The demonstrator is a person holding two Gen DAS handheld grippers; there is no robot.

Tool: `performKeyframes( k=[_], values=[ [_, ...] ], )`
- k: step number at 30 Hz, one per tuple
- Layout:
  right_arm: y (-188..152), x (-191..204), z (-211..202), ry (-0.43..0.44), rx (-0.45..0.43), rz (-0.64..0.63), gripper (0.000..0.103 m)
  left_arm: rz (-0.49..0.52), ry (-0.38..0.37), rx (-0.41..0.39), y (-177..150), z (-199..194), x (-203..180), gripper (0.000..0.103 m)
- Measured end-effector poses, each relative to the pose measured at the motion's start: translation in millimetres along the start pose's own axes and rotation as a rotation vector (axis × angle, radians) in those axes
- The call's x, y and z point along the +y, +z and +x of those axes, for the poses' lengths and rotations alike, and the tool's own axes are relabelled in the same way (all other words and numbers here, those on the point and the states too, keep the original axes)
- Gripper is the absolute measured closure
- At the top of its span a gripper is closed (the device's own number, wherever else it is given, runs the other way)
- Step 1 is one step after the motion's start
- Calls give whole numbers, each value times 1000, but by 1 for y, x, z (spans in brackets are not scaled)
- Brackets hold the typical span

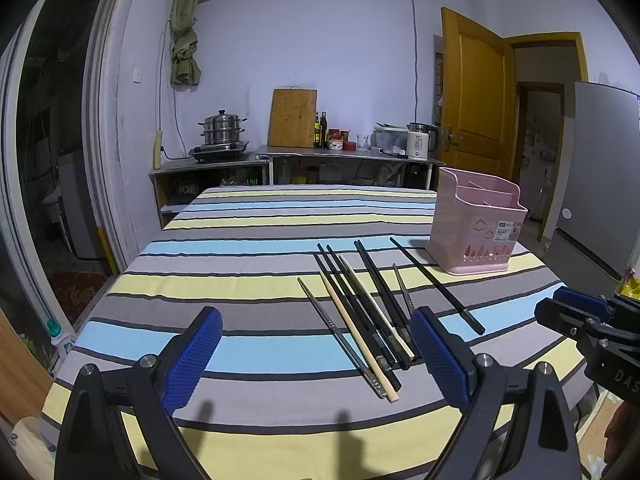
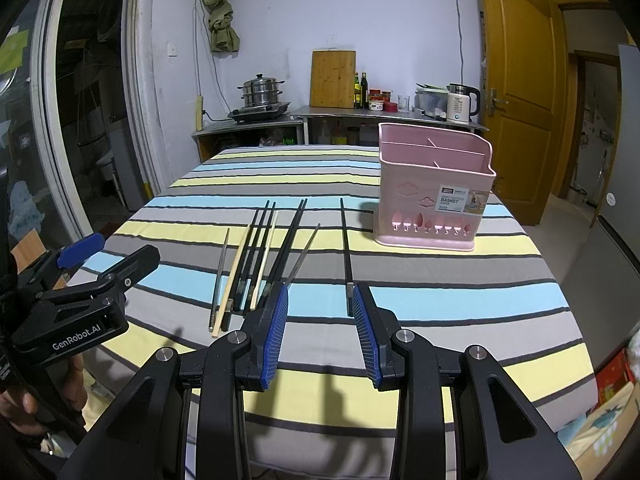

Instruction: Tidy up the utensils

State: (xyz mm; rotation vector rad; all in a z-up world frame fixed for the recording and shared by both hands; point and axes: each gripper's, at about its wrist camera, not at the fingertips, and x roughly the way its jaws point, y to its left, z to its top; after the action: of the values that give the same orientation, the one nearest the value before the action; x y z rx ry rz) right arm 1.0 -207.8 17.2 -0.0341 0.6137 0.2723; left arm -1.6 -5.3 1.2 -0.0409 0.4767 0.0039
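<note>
Several chopsticks (image 1: pixel 360 312) (image 2: pixel 256 256), black, metal and pale wood, lie side by side on the striped tablecloth. One black chopstick (image 2: pixel 346 256) (image 1: pixel 436 284) lies apart on the right. A pink utensil basket (image 2: pixel 434 188) (image 1: pixel 476 224) with empty compartments stands upright beyond them at the right. My left gripper (image 1: pixel 316 340) is open and empty, low over the cloth, left of the bunch's near ends. My right gripper (image 2: pixel 322 296) is open and empty; the lone chopstick's near end lies by its right finger (image 2: pixel 366 320). Each gripper shows in the other's view, the left (image 2: pixel 108 256) and the right (image 1: pixel 576 308).
The table (image 2: pixel 400 352) edge runs close in front of both grippers. Behind the table stands a counter (image 1: pixel 336 154) with a steamer pot, cutting board, bottles and kettle. A wooden door (image 2: pixel 516 80) is open at the right. A glass sliding door is at the left.
</note>
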Motion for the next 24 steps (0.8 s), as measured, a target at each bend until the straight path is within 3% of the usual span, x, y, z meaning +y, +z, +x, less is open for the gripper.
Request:
performKeyframes(
  k=[24],
  values=[
    [0,-1,-1,2,-1,2,68,7,-6,-3,-1,-2,2,7]
  ],
)
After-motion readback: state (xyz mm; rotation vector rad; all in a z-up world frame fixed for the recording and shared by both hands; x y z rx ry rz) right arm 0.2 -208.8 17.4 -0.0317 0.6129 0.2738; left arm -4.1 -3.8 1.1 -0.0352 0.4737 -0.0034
